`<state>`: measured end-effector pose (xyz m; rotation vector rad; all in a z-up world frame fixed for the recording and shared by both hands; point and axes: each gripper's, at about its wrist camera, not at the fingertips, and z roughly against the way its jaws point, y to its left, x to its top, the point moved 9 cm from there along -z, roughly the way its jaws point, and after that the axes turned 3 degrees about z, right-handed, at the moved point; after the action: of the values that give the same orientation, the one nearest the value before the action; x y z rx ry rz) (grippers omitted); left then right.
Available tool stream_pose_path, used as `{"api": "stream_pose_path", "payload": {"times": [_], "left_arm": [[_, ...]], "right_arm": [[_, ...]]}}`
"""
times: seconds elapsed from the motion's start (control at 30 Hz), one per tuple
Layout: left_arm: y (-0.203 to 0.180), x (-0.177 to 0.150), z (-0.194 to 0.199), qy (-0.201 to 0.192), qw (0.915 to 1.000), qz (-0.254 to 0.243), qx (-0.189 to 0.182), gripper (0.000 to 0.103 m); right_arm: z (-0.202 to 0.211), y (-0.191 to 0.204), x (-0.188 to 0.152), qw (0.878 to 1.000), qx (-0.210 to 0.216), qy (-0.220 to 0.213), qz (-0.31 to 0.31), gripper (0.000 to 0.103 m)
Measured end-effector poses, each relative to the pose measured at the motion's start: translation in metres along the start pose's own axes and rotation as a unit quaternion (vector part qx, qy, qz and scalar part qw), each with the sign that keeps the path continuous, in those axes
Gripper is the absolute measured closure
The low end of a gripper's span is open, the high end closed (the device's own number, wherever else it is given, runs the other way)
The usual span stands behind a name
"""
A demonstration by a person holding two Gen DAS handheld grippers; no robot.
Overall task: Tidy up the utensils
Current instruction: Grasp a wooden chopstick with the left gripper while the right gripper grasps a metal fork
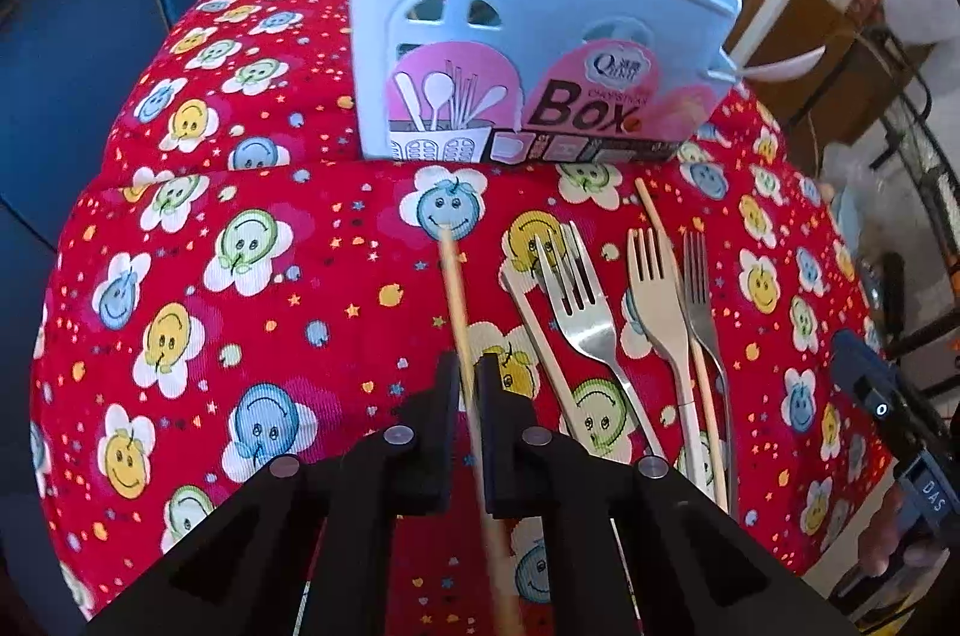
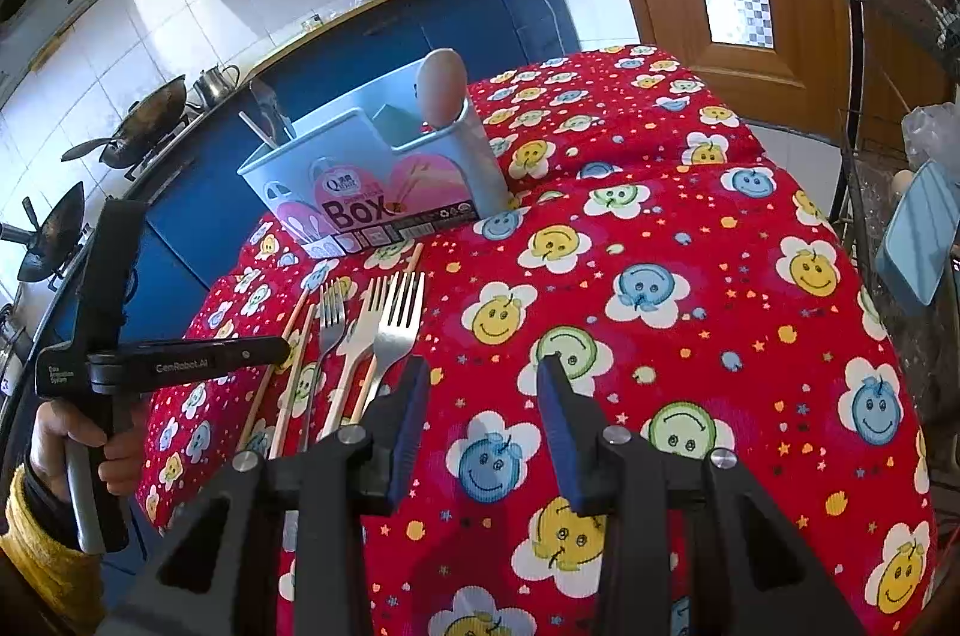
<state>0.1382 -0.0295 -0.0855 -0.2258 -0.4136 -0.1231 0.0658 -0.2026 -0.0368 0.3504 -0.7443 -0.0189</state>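
**Pinching a chopstick beside the forks**

Standing at the left, the left gripper (image 1: pixel 467 372) has its jaws pressed together on a wooden chopstick (image 1: pixel 451 276) lying on the red smiley-print cloth (image 1: pixel 240 336) that covers the counter. Right of it lie three forks (image 1: pixel 579 300) and more chopsticks, side by side. Behind them stands the pale blue utensil box (image 1: pixel 480 36), already holding a few pieces. Farther right, the right gripper (image 2: pixel 483 378) hovers over bare cloth, jaws spread, nothing between them.
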Motion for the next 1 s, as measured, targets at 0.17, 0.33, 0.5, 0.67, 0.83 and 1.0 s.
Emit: {"api": "stream_pose_path", "payload": {"times": [0.17,0.33,0.5,0.67,0.83,1.0], "left_arm": [[0.006,-0.002,0.010,-0.031,0.9980,0.037,-0.040,0.099],[0.015,0.000,0.036,-0.089,0.9940,0.043,-0.047,0.099],[0.021,0.006,0.071,-0.166,0.9839,0.046,-0.045,0.099],[0.025,0.007,0.089,-0.209,0.9759,0.043,-0.046,0.099],[0.025,0.009,0.096,-0.234,0.9700,0.040,-0.052,0.099],[0.025,0.008,0.103,-0.254,0.9651,0.036,-0.055,0.099]], "right_arm": [[-0.002,0.009,0.000,1.000,-0.002,0.006,0.011,0.063],[-0.007,0.023,-0.001,0.999,0.005,0.021,0.024,0.063],[-0.016,0.040,-0.006,0.998,0.014,0.047,0.036,0.063],[-0.028,0.049,-0.008,0.995,0.014,0.080,0.050,0.063],[-0.042,0.049,-0.010,0.991,0.004,0.119,0.056,0.072],[-0.054,0.055,-0.011,0.984,-0.010,0.162,0.076,0.078]]}}
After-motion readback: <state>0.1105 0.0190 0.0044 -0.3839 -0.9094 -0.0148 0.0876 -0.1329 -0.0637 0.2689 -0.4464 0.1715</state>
